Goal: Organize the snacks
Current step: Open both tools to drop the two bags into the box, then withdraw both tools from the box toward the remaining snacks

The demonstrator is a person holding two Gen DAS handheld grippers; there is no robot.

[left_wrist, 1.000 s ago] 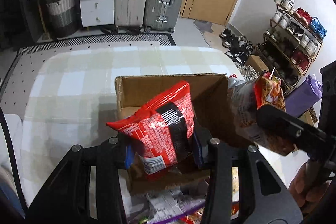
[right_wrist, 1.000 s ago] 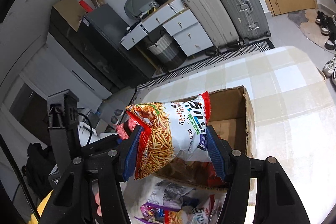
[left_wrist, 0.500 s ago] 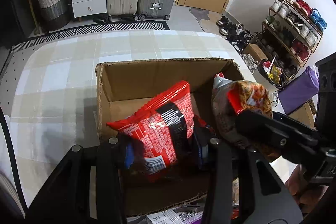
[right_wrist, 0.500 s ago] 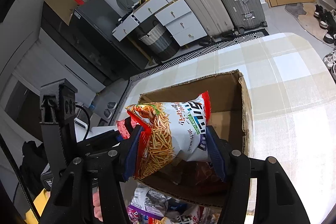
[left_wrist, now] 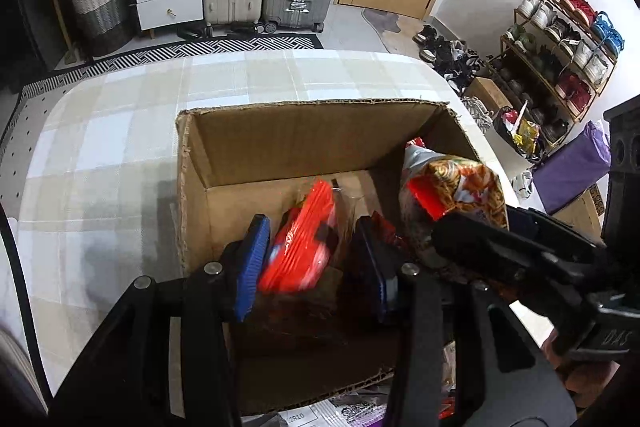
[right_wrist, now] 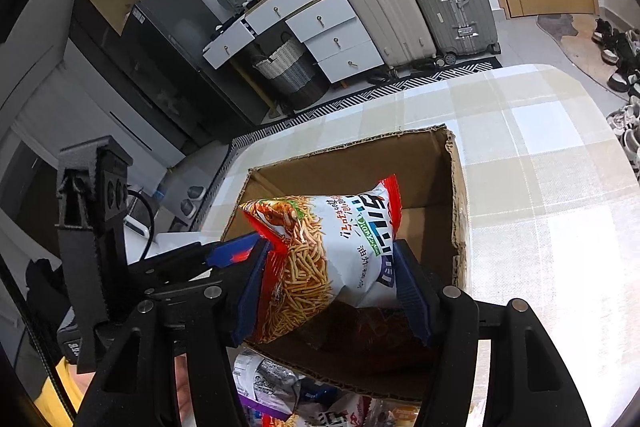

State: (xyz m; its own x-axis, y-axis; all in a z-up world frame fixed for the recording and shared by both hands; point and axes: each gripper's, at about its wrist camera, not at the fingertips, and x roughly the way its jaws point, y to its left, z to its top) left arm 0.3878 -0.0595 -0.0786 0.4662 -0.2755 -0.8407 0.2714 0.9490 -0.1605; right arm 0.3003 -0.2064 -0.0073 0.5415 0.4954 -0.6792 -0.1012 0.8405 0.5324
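My left gripper [left_wrist: 312, 259] gapes around a blurred red snack bag [left_wrist: 302, 247] inside the cardboard box [left_wrist: 312, 131]. My right gripper [right_wrist: 332, 287] clamps a white noodle-snack bag [right_wrist: 328, 251].

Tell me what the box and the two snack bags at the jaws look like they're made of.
Box: corrugated cardboard, matte brown, with ragged cut edges along its rim. Red bag: likely glossy plastic film, though it is motion-blurred between the left gripper's parted jaws. Noodle-snack bag: shiny printed plastic film, creased where the right gripper pinches it.
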